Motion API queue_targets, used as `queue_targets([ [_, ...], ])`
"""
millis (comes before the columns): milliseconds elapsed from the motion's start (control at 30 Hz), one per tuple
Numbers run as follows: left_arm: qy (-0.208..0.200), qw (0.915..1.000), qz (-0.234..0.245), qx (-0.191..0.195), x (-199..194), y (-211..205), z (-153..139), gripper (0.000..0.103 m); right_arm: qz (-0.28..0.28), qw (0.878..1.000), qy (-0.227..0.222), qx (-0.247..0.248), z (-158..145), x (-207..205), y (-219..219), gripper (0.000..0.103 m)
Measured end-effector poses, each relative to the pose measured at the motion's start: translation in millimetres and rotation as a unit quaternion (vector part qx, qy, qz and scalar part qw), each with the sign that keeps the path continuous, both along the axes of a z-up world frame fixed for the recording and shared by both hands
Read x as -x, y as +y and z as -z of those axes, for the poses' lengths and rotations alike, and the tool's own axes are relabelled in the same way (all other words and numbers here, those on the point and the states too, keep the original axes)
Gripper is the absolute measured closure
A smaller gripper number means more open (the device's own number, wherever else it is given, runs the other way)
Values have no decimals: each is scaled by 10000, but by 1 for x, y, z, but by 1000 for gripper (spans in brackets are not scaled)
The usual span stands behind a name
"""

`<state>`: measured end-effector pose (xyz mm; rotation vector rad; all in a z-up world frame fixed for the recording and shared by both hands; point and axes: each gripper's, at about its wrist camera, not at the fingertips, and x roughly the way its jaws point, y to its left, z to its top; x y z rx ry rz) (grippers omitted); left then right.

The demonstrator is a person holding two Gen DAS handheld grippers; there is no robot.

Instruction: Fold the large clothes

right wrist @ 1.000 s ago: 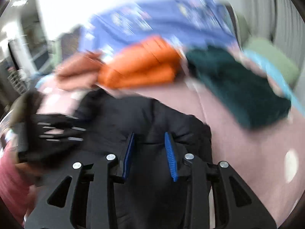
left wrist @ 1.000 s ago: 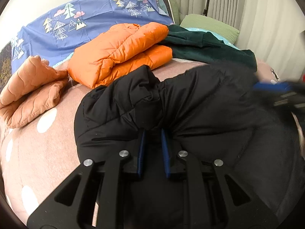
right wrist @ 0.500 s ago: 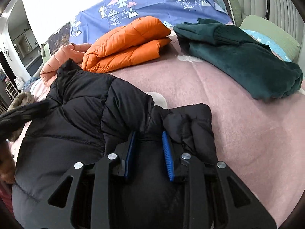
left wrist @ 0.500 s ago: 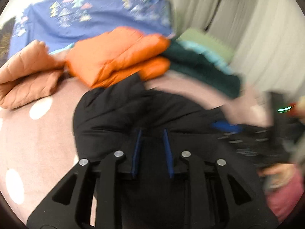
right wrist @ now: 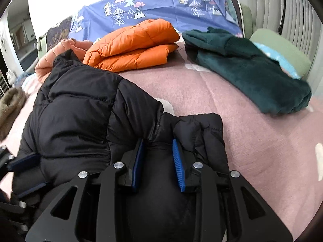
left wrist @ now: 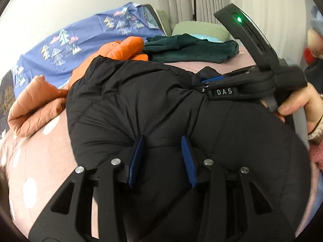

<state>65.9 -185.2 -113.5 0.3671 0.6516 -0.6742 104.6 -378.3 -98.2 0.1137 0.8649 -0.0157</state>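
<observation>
Four garments on the pink dotted bedspread (right wrist: 252,141): black puffer jacket (right wrist: 80,121) centre frame, orange one (right wrist: 137,44), teal fleece (right wrist: 252,70), peach quilted (left wrist: 34,102). Left gripper (left wrist: 162,141) has just been opening, jacket fabric between its fingers; right gripper (right wrist: 158,143) pinches a jacket fold. Curtains upper right.

A blue tree-print sheet (right wrist: 161,6), green pillow (right wrist: 282,50) and pale curtains (left wrist: 212,0) stand behind.

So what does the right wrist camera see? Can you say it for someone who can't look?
The right gripper is closed on a bunched fold of a black puffer jacket lying on a pink bedspread. Behind it lie a folded orange jacket and a dark green fleece. The left gripper peeks in at the left edge.
</observation>
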Motion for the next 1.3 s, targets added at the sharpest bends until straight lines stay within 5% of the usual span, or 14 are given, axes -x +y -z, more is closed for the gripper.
queue_targets([
  [200,781,9896,615,1040,33,23,-28,56,35,9999,-21,-126,3,1,-6,73],
  [333,435,9959,637,482,39,10,13,51,19,9999,-12,-130,1,1,-5,72],
  [500,461,9972,572,149,37,1,14,51,188,9995,-147,196,-22,24,-2,69],
  [667,429,9974,540,185,34,2,15,51,156,9977,-498,-436,-53,86,-16,69],
  [867,387,9969,663,181,35,1,18,51,295,9986,148,-416,6,106,-15,63],
  [967,364,9971,646,141,37,2,17,51,491,9954,115,-809,-2,108,-25,60],
  [1067,527,9967,578,230,36,9,7,51,526,9955,-53,-788,-16,118,-29,45],
  [1133,611,9963,507,335,36,18,-4,43,689,9941,-180,-823,-23,128,-40,25],
  [1300,464,9960,250,725,35,51,-27,30,616,9804,-30,-1869,-9,147,-63,14],
])
